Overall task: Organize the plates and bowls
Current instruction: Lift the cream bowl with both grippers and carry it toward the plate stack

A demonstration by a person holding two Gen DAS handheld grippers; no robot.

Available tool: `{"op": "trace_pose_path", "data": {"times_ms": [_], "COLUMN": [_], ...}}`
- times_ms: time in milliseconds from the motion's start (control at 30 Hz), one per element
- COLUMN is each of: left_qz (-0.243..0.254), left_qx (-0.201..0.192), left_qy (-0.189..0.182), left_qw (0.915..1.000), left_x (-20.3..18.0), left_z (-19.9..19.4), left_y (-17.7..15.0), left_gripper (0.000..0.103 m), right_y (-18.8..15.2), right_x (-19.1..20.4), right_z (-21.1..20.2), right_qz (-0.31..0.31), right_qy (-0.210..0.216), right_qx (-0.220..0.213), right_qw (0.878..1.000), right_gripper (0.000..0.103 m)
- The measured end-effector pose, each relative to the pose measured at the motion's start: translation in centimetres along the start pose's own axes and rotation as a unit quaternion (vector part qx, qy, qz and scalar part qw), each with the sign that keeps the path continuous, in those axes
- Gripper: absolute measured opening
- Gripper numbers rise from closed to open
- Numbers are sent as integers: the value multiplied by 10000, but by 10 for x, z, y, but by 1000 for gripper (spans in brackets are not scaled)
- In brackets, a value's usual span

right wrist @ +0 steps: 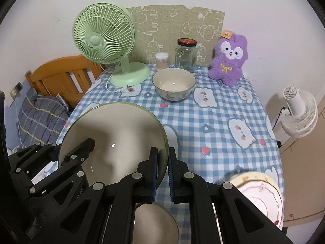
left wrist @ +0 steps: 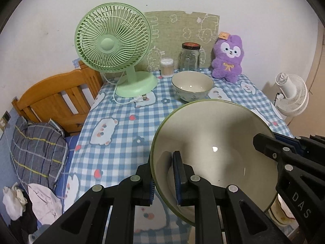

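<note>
I had a wide, shallow, green-rimmed bowl (left wrist: 213, 142) held above the table (left wrist: 121, 126) between both grippers. My left gripper (left wrist: 163, 174) was clamped on the bowl's left rim, one finger inside the bowl and one outside. My right gripper (right wrist: 162, 172) was pinched the same way on the opposite rim, with the thin wall squeezed between its blue pads. The bowl was tilted, its pale inside facing the cameras, and it looked to be lifted clear of the blue-and-white checked cloth.

Further back on the table stood a smaller, deeper bowl (right wrist: 173, 84) with a flower pattern on its outside, upright and empty. It sat well apart from the one I held. Near the front right corner lay a white plate (right wrist: 262, 195) with a thin decorated border, only partly in view. Below the right gripper a rounded pale surface showed, perhaps another dish; I could not tell.

Behind the small bowl were a green desk fan (right wrist: 103, 40), a glass jar (right wrist: 185, 55) with a dark lid, a tub of cotton swabs (right wrist: 161, 61) and a purple plush toy (right wrist: 229, 59).

I judged the task barely begun: nothing was visibly stacked, the plate lay alone, and the big bowl had not yet been set down.
</note>
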State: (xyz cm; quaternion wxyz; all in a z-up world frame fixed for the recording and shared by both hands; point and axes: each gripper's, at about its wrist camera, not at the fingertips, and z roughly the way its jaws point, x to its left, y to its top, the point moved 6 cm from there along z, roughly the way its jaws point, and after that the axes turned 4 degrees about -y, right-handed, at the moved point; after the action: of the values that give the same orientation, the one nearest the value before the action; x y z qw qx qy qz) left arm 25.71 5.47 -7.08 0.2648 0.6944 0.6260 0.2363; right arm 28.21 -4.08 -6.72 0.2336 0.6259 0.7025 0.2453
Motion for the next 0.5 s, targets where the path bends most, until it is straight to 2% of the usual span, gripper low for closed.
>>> {"op": "trace_pose_path", "data": {"times_ms": [500], "left_qz": [0], "left_qx": [-28], "left_qy": [-52], "left_qw": [10000], "left_x": [-27], "left_z": [-21], "left_y": [-38], "left_gripper": [13], "right_y": [-45], "right_x": [-14], "right_z": [-24], "right_qz": [-12], "right_qy": [-55], "right_qx": [-20], "right_qw": [10000], "right_gripper": [12]}}
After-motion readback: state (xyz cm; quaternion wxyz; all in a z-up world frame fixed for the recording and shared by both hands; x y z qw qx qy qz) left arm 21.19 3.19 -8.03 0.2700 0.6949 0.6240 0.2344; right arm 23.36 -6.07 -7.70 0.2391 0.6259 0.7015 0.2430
